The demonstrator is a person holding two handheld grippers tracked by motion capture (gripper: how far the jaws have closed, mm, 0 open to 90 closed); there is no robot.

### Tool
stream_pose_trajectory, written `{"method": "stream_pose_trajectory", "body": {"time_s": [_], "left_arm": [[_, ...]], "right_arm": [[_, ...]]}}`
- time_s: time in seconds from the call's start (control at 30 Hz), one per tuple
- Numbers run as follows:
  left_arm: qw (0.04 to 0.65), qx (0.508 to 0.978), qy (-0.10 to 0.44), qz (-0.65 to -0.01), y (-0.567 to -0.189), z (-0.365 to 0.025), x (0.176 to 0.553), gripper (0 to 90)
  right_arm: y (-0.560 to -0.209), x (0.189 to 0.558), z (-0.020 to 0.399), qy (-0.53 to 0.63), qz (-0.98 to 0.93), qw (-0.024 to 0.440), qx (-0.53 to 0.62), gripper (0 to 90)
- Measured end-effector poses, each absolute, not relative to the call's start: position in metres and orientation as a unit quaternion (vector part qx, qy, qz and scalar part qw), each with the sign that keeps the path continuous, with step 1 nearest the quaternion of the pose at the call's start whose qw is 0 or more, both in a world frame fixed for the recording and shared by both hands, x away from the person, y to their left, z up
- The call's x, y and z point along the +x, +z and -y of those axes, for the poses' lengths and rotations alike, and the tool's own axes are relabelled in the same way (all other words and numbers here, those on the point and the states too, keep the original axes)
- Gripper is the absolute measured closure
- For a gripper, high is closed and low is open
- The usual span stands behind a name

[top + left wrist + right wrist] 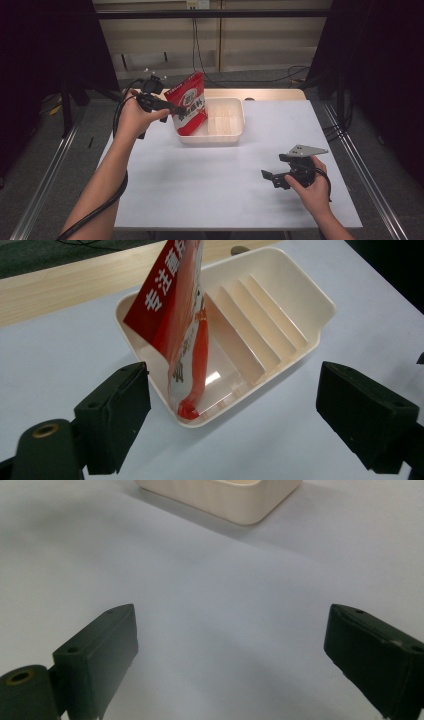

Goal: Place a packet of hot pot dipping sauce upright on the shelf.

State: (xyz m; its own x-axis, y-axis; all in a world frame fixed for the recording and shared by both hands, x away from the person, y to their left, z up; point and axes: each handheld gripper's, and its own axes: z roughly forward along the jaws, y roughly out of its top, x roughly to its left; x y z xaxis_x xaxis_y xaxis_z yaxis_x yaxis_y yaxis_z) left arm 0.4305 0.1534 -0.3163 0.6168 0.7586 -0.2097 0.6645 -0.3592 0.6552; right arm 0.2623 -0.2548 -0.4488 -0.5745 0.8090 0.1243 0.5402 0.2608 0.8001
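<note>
A red and white snack pouch (191, 101) stands on edge in the left end of a cream slotted tray (233, 136), leaning toward the tray's left wall. My left gripper (176, 109) hovers just left of the pouch. In the left gripper view its jaws (232, 415) stand wide open, with the pouch (175, 315) and the tray (310, 310) ahead of them and nothing touching the pads. My right gripper (272, 167) rests low over the table at the front right. It is open and empty (230, 655).
The tray has several upright dividers (260, 315) to the right of the pouch. A corner of the tray (230, 500) lies far ahead of my right gripper. The white tabletop (210, 185) ends at a wooden strip (270, 93) behind the tray. Metal rails run along both sides.
</note>
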Motion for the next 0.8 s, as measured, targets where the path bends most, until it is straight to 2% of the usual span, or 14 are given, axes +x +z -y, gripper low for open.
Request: {"method": "stream_pose_trajectory", "body": {"time_s": [0.8], "left_arm": [[0.359, 0.827, 0.045, -0.43, -0.352, -0.169, 0.411, 10.7]], "right_arm": [[-0.451, 0.263, 0.253, 0.423, -0.783, 0.154, 0.429, 7.0]]}}
